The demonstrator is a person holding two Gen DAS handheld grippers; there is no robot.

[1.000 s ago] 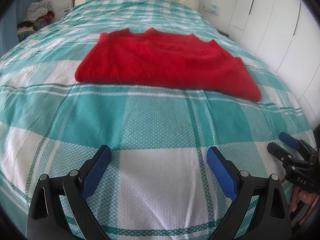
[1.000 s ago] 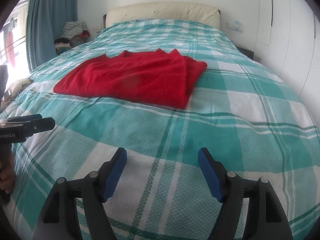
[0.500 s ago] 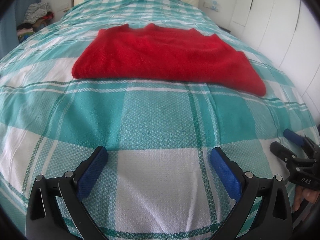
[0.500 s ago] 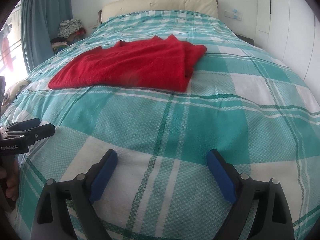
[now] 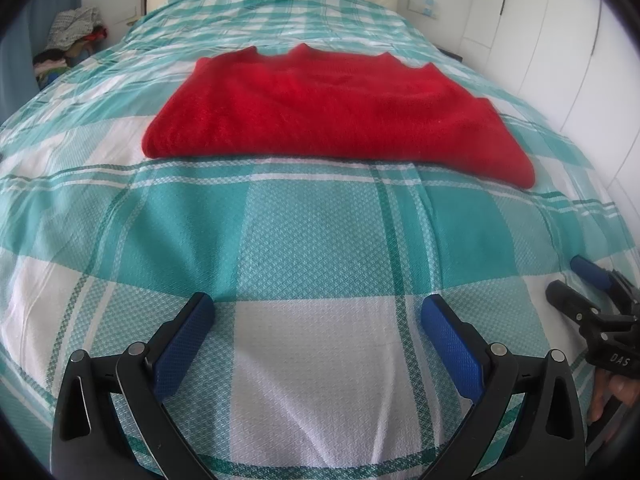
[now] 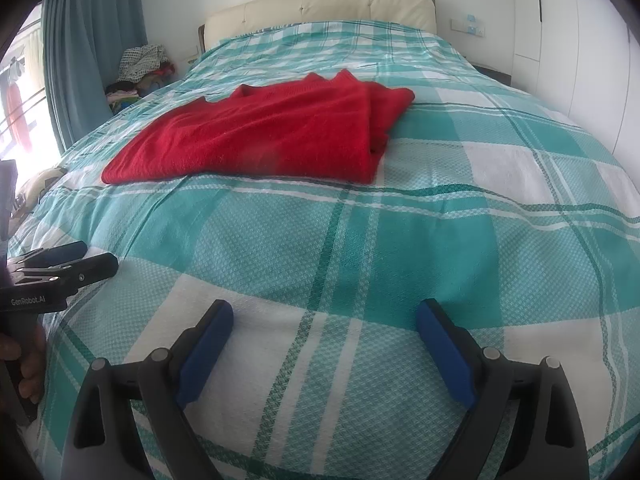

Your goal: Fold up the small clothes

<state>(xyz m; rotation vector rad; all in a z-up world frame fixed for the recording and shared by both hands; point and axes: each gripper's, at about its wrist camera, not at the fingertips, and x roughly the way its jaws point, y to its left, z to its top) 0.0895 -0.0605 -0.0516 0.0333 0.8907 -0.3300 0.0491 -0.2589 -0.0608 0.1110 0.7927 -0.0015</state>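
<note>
Left wrist view: red garment (image 5: 336, 116) lies folded flat on the checked bed (image 5: 320, 240), far from both grippers.
Left gripper (image 5: 316, 320) and right gripper (image 6: 324, 320) hover near the bed's foot, jaws wide apart, holding nothing.

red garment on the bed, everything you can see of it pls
The red garment is a fuzzy knit, likely a sweater. It lies flat on the checked bedspread, already partly folded: in the right wrist view its right side is doubled over in stacked layers, and the far edge shows pointed corners. Only the bedspread touches it. Both hand-held grippers, left and right, are open and well short of it.
</note>
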